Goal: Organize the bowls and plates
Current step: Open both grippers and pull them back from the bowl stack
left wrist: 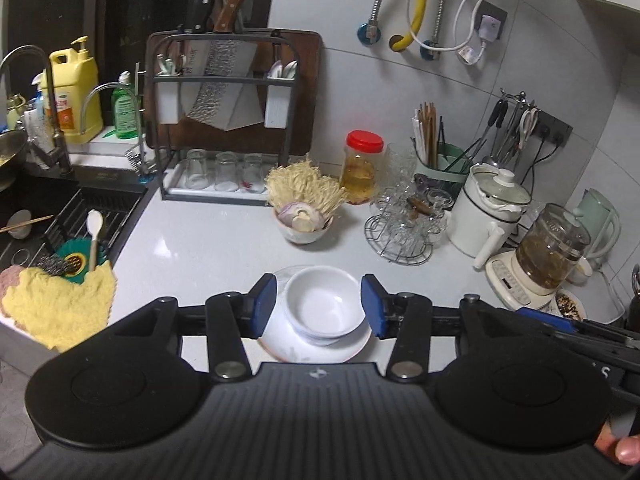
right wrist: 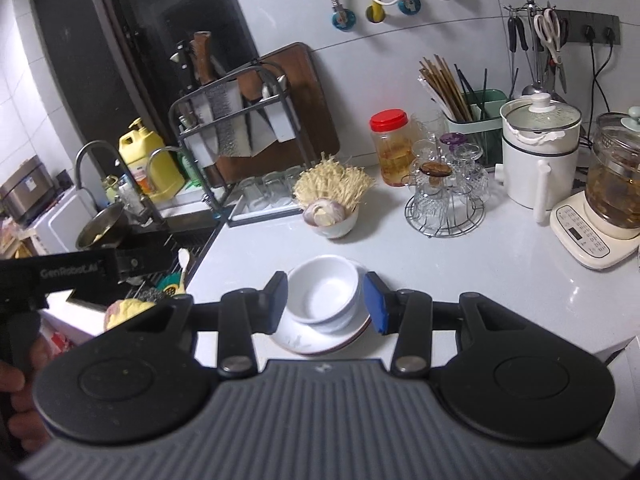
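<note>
Stacked white bowls (left wrist: 326,294) (right wrist: 324,288) rest on a white plate (left wrist: 280,340) (right wrist: 298,340) with a dark red rim, on the white counter near its front edge. My left gripper (left wrist: 319,306) hovers in front of the stack. Its blue pads stand open on either side of the bowls in the view, with gaps and no contact. My right gripper (right wrist: 326,302) frames the same stack, also open and not touching. The left gripper's black body (right wrist: 80,268) shows at the left of the right wrist view. The right gripper's blue finger (left wrist: 544,316) shows at the right of the left wrist view.
A bowl of onion and enoki mushrooms (left wrist: 304,220) stands behind the stack. A wire rack of glass cups (left wrist: 404,224), a white pot (left wrist: 492,208) and a glass kettle (left wrist: 552,248) crowd the right. The sink (left wrist: 60,216) with a yellow cloth lies left, a knife rack (left wrist: 224,120) at the back.
</note>
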A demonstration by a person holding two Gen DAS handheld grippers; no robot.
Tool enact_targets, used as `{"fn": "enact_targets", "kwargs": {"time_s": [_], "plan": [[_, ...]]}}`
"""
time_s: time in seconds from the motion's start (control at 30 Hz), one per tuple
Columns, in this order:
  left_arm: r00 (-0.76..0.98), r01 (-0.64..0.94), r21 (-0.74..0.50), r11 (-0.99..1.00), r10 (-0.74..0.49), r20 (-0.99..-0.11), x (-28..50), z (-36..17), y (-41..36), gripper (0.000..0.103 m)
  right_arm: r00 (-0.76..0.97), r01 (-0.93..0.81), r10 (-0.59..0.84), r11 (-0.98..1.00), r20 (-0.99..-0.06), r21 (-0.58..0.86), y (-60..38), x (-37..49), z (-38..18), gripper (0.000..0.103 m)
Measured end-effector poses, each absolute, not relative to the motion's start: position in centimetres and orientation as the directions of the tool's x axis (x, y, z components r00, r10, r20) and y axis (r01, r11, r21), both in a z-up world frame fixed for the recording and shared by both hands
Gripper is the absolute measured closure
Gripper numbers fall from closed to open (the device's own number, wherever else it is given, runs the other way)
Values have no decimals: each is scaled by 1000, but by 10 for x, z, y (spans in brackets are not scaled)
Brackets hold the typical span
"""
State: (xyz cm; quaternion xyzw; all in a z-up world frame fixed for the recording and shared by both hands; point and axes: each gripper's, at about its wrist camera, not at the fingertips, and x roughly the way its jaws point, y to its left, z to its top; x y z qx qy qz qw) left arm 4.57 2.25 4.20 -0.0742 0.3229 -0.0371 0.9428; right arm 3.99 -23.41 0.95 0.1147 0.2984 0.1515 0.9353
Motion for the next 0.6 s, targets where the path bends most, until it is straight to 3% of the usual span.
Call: {"fn": "enact_targets", "kwargs": {"time_s": [0.27, 0.6], "plan": [[767, 0, -174, 985, -111, -632, 14, 30, 28, 46, 781, -210, 336, 935, -526, 284, -229, 10, 4, 54], [768, -36, -180, 983, -88, -634, -13, 29, 35, 20, 795, -169, 290, 949, -533, 264, -236, -10, 4, 40]]}}
